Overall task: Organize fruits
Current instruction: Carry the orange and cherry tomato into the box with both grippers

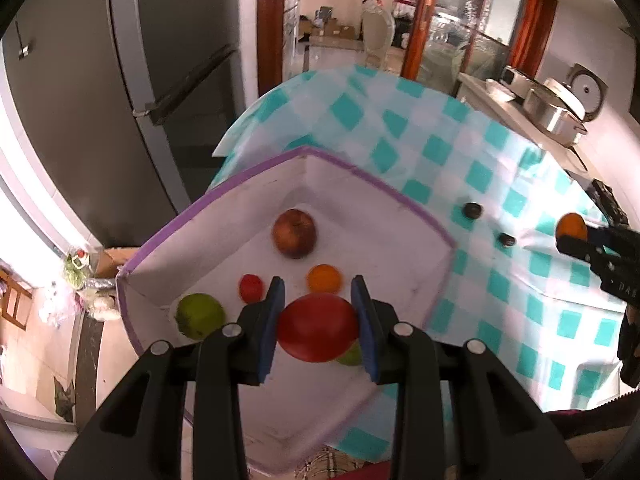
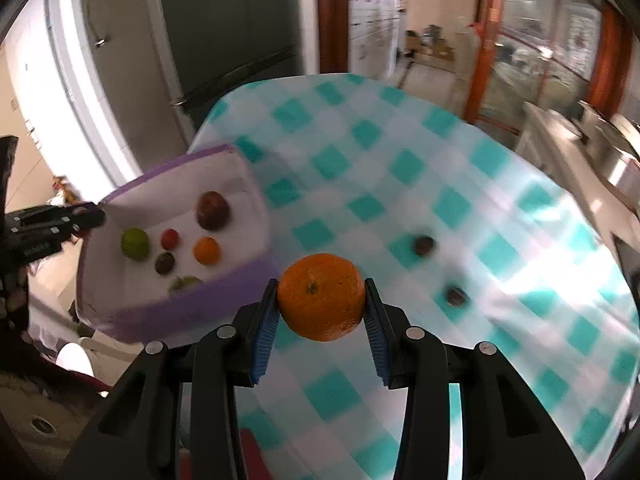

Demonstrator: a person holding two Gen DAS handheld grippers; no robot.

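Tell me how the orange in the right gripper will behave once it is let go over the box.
The orange is round, so it will probably roll after landing. Its peel looks firm and dimpled between the right gripper pads, so it likely grips well and will not crush. The box has raised walls, which should stop it, though it may bump the fruit already inside.

Our left gripper (image 1: 318,328) hangs above the near left of the scene, its blue pads (image 1: 272,320) pressed on something round. Our right gripper (image 2: 321,312) sits farther right, raised, pads (image 2: 266,320) clamped on a round thing too.
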